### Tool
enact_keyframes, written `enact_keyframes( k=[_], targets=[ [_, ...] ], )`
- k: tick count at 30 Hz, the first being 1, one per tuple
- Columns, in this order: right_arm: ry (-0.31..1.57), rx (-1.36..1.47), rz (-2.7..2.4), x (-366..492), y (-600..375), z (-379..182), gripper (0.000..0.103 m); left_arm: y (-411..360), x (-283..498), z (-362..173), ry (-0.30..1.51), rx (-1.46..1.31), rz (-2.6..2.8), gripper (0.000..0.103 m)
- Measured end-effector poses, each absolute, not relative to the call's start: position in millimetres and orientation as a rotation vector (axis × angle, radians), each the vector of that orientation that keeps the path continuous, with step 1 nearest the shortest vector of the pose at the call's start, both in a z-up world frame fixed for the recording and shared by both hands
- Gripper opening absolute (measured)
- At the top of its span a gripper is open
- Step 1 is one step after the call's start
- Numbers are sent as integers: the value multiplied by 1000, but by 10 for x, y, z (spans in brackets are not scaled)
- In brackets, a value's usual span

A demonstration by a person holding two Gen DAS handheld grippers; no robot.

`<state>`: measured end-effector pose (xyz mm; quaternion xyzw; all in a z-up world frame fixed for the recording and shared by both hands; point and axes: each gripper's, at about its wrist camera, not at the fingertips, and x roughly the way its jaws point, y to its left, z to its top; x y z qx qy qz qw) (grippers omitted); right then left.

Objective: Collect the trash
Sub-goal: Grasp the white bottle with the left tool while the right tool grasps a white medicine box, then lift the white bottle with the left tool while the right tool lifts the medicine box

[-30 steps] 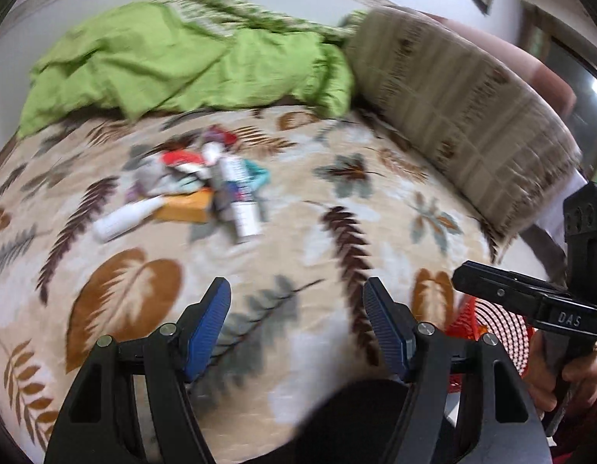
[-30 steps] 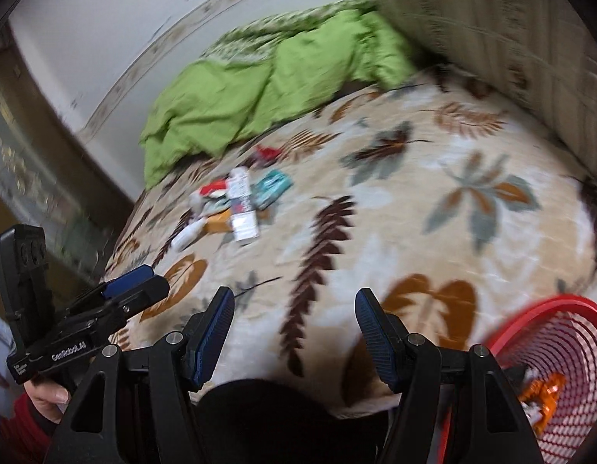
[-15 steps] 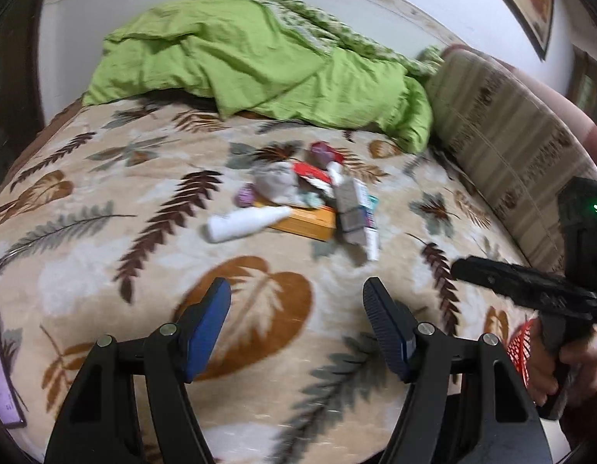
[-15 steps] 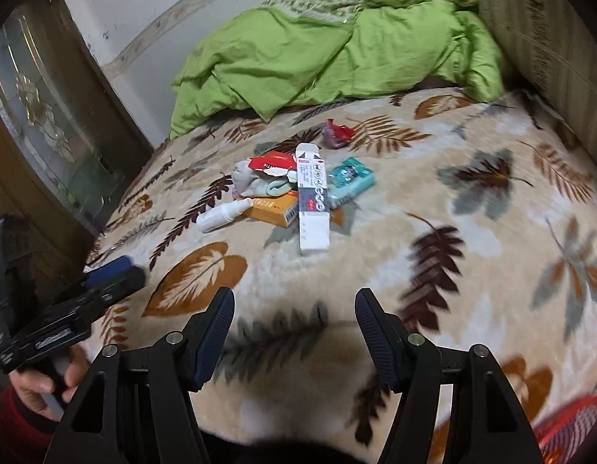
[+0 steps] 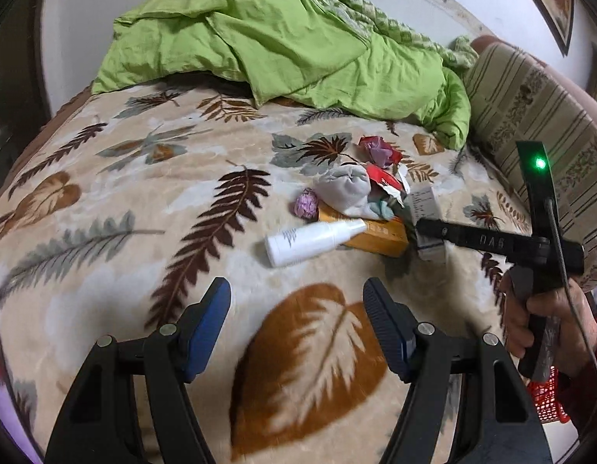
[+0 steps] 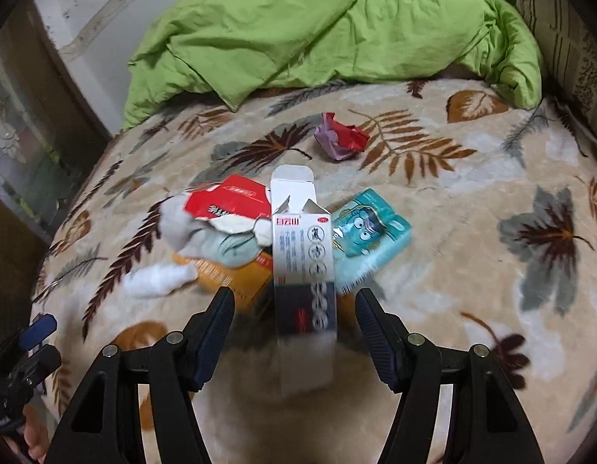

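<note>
A heap of trash lies on the leaf-patterned blanket [image 5: 105, 201]. It holds a white bottle [image 5: 313, 239], an orange box [image 5: 379, 236], a grey cloth bundle [image 5: 344, 189], a small pink ball [image 5: 306, 205] and a crumpled red wrapper [image 5: 375, 150]. My left gripper [image 5: 296, 297] is open and empty, short of the bottle. In the right wrist view a long white carton [image 6: 302, 270] lies lengthwise between the fingers of my open right gripper [image 6: 294, 301], and the pads stand clear of it. A teal packet [image 6: 368, 239] and a red-and-white packet [image 6: 228, 201] flank the carton.
A rumpled green quilt [image 5: 298, 46] covers the far end of the bed. A striped cushion [image 5: 530, 116] runs along the right side. A red mesh basket [image 5: 545, 398] shows low on the right, behind the person's hand [image 5: 545, 317]. A dark cabinet [image 6: 24, 147] stands left of the bed.
Both grippers have swung left, away from the red basket, and moved in towards the trash heap. The white carton now lies between the right fingers. Neither jaw opening has changed.
</note>
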<state>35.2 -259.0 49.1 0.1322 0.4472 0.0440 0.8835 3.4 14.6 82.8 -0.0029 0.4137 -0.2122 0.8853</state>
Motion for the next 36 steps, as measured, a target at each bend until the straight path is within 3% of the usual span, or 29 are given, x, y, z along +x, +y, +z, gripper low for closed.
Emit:
enact_keyframes(
  k=[1,3,4,12,15,17,19,36],
  targets=[
    [939,271,85,375,-2578,458,65,115,87,809,864,1,-448,70],
    [959,264,70,385,-2557,390,42,47,222,765,871,12,-462,70],
    [965,277,69,358,-2564,375,36,17,291,746,871,12,-476,70],
    [864,362,101,-287,-2555,664,35,-200,772,563,915,9,-569,70],
    [862,426,115,-559,-2542,669,35,-304,788,489,951,12,-619,58],
    [858,447,116,-722,-2500,641,35,-372,703,452,971,26,-654,43],
    [848,444,115,-825,-2466,629,35,-418,598,417,991,36,-682,35],
    [866,514,105,-886,-2545,463,35,-695,54,259,1035,194,-772,41]
  ],
)
